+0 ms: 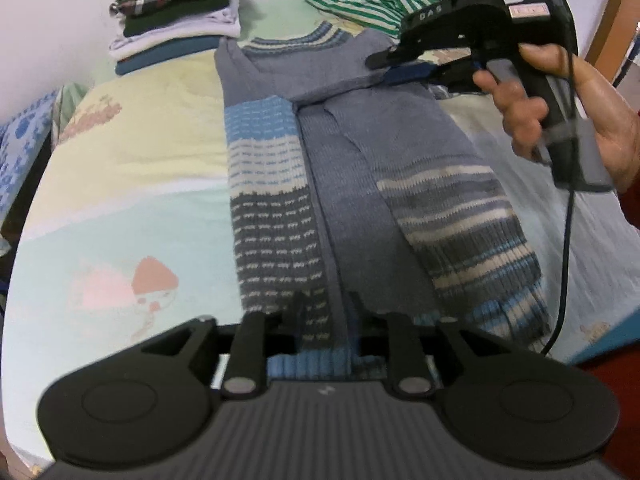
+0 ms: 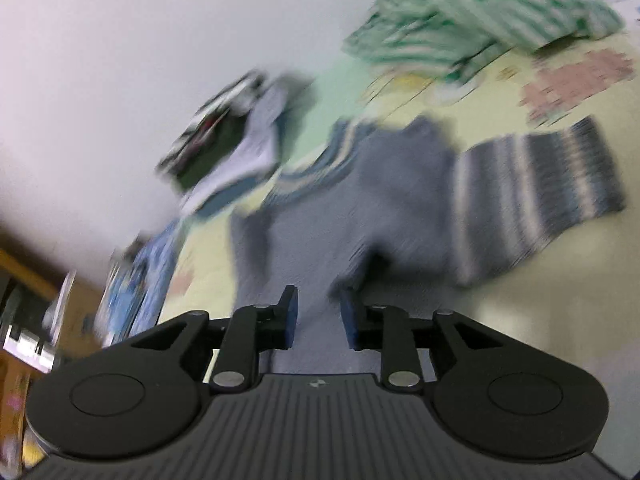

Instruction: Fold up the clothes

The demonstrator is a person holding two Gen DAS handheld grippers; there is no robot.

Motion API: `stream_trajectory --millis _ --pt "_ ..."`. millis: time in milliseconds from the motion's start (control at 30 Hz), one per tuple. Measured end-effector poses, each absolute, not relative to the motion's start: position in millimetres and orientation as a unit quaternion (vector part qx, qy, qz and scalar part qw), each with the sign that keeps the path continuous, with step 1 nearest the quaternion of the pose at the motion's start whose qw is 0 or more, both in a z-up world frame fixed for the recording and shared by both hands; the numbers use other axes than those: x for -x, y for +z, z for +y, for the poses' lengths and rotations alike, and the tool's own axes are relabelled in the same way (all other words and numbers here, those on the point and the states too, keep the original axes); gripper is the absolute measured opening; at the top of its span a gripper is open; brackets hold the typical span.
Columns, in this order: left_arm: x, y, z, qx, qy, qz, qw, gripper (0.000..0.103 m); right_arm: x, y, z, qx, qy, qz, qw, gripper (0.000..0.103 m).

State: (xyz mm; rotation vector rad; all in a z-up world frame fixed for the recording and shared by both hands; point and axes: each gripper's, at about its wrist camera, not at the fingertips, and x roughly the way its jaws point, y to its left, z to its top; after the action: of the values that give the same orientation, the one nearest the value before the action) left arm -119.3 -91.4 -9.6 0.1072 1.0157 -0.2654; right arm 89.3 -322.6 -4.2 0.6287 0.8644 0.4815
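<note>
One blue-grey striped sweater [image 1: 340,168] is laid flat, both sleeves folded inward; one folded stack [image 1: 176,20] sits beyond its collar. The left gripper [image 1: 324,312] and right gripper [image 2: 318,316] are parted, nothing pinched.

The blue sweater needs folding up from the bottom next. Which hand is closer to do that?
Probably left. The left gripper sits right at the sweater's bottom hem, with the fabric between its fingers. The right gripper is up by the shoulder.

Blurred sweater [image 2: 360,200] beyond seemingly empty right gripper [image 2: 318,316]
</note>
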Motion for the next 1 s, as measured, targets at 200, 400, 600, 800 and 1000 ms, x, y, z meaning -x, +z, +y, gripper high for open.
stream_trajectory --millis 200,400,600,800,1000 --pt "119.9 -21.9 -85.4 -0.019 -0.154 0.511 0.845 0.027 -72.0 -9.8 -259.8 -0.234 0.343 0.452 0.790 0.027" --pt "119.7 -31.3 -94.9 -0.010 -0.157 0.511 0.845 0.036 -62.7 -24.8 -228.5 -0.193 0.368 0.484 0.770 0.023" --pt "120.3 -18.5 -100.6 -0.060 -0.169 0.497 0.849 0.037 -61.4 -22.1 -239.7 -0.197 0.361 0.477 0.777 0.020" --pt "84.1 14.7 -73.5 -0.105 -0.153 0.451 0.873 0.036 -75.5 1.4 -314.7 -0.226 0.252 0.420 0.842 0.026" --pt "12.1 20.4 -61.2 -0.180 -0.164 0.413 0.877 0.028 -104.0 12.0 -397.4 -0.200 0.059 0.384 0.899 0.037"
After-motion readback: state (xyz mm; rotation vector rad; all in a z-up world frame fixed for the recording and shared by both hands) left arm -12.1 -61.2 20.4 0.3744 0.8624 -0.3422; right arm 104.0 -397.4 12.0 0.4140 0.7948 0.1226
